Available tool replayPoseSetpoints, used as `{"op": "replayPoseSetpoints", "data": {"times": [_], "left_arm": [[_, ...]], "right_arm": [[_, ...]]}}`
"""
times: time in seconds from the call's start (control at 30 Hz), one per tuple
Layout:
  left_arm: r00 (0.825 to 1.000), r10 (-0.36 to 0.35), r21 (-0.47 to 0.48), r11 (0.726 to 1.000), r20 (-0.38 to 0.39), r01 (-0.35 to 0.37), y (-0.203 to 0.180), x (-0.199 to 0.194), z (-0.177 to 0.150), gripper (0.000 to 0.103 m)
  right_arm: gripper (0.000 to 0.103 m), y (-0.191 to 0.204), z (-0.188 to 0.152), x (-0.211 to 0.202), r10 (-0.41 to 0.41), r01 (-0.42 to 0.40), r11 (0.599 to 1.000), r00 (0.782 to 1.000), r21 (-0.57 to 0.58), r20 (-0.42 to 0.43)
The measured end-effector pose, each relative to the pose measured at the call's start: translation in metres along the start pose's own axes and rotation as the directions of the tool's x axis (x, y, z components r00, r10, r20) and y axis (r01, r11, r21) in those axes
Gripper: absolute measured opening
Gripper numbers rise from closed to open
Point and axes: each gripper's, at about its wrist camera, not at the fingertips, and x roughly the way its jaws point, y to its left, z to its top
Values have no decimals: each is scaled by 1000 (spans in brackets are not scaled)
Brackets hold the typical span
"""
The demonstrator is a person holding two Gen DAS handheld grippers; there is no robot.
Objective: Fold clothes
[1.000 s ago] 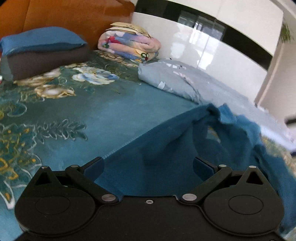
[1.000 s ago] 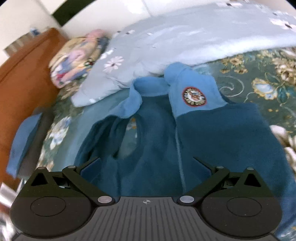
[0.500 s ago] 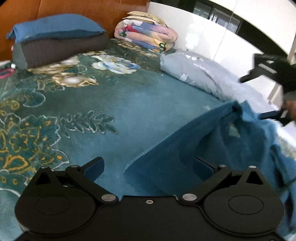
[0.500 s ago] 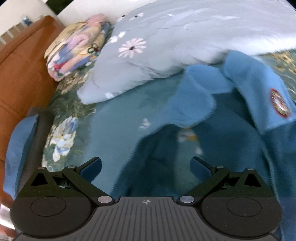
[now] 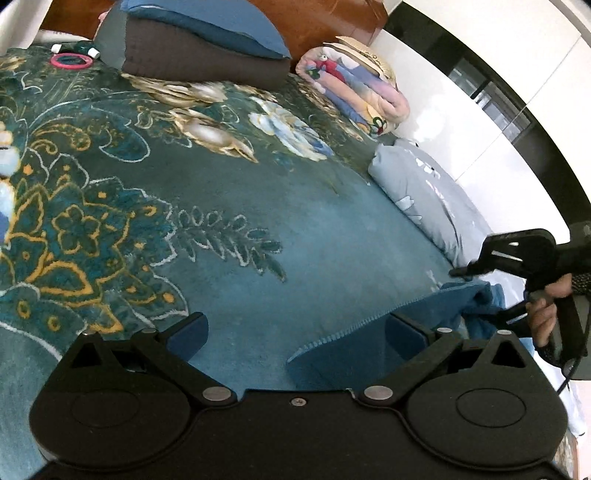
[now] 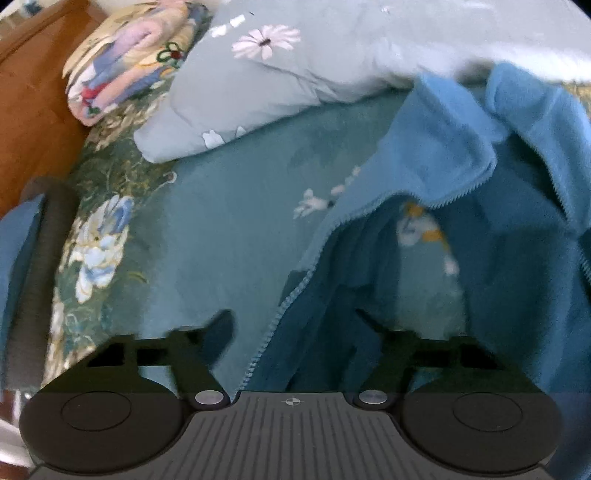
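Right wrist view: dark blue fleece zip jacket, lighter collar, lies rumpled on teal floral plush bedspread; right gripper jaws just closing astride its zipper edge, pads not pressing; left gripper released

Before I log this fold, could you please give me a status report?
Left hand-held gripper open. Right hand-held gripper just closing, blue jacket zipper edge between jaws. Grey quilt near collar.

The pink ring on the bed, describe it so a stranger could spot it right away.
Start at the brown headboard and the dark pillow stacked under a blue one. The pink ring lies flat on the bedspread just left of them. It is the only bright pink hoop there.
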Motion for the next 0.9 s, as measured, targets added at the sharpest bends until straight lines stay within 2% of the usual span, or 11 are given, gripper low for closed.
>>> {"op": "replayPoseSetpoints", "data": {"times": [0.03,0.13,0.2,0.47,0.57,0.63,0.7,0.77,0.83,0.87,0.9], "left_arm": [[1000,-5,3,1000,0,5,0,0,1,101],[999,-35,-8,999,-8,35,3,0,1,101],[997,-69,-4,998,-31,69,3,2,0,101],[971,-204,118,969,-121,218,-21,12,-15,101],[963,-220,120,963,-158,240,-27,19,-21,97],[961,-219,95,967,-169,237,-26,22,-22,91],[951,-251,37,965,-180,261,-22,23,-20,83],[923,-329,-70,944,-198,322,-14,27,-20,76],[903,-373,-156,925,-213,346,-8,34,-21,62],[902,-375,-183,922,-215,340,-6,37,-22,58],[901,-376,-214,919,-215,332,-3,39,-23,48]], "right_arm": [[27,0,-1,1,-1,1,1000,1000,4,-5],[13,1,-3,-2,-6,6,999,1000,-40,-3],[8,-1,0,-7,10,-10,998,1000,-57,6],[7,-20,14,-26,2,0,995,1000,-98,21],[7,-24,15,-27,6,-5,996,1000,-88,14],[7,-26,16,-28,5,-4,996,1000,-86,10],[7,-27,17,-29,7,-7,996,1000,-84,8],[7,-28,17,-29,10,-10,996,1000,-84,6],[7,-29,18,-29,10,-10,996,1000,-87,3],[7,-29,18,-28,10,-10,996,1000,-87,2],[7,-30,19,-28,10,-10,996,1000,-87,1]]}}
